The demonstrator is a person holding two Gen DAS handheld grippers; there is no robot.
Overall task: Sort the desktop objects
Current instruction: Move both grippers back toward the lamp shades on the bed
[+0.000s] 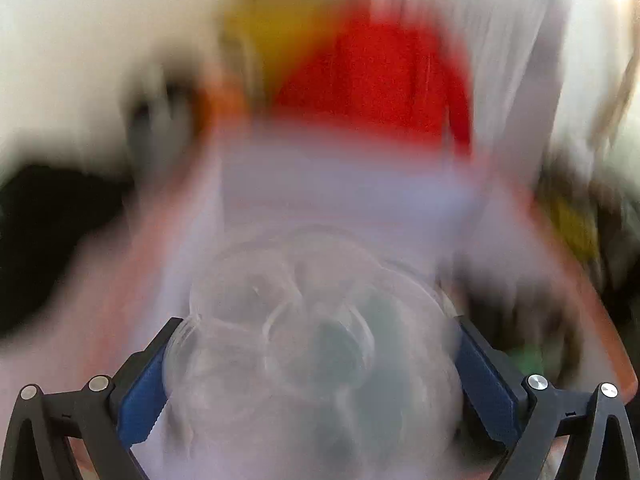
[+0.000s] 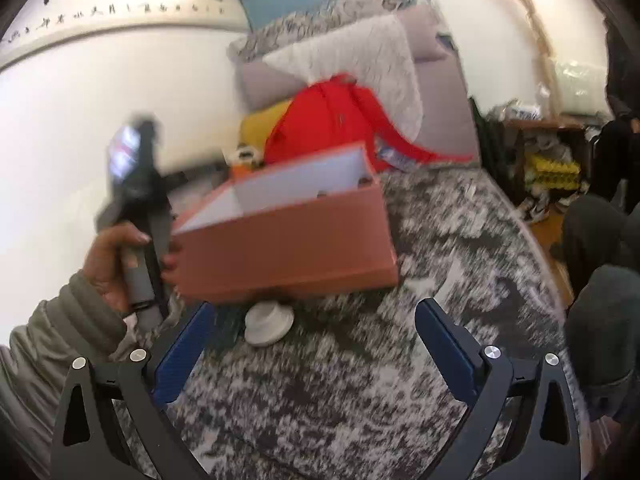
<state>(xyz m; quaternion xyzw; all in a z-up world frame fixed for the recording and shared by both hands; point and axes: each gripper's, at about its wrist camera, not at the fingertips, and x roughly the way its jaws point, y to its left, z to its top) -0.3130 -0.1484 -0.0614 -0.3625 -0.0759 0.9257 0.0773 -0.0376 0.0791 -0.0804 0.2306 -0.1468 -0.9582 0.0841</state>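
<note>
The left wrist view is heavily blurred. My left gripper [image 1: 316, 344] is shut on a clear plastic container [image 1: 312, 340] with round compartments, held over the white inside of a pink box [image 1: 344, 176]. In the right wrist view the pink box [image 2: 288, 240] stands on the patterned table. My right gripper [image 2: 316, 320] is open and empty, a little in front of the box. A small white round object [image 2: 269, 320] lies on the table between my right fingers and the box. The hand with the left gripper's handle [image 2: 136, 240] is at the box's left side.
A red garment [image 2: 340, 120] and a yellow object [image 2: 260, 124] lie behind the box, with grey and white cushions [image 2: 360, 56] beyond. An orange-based small item [image 2: 244, 160] stands by the box's far left corner. The grey-and-white patterned tabletop [image 2: 440, 240] extends right; shelves [image 2: 552, 160] stand further right.
</note>
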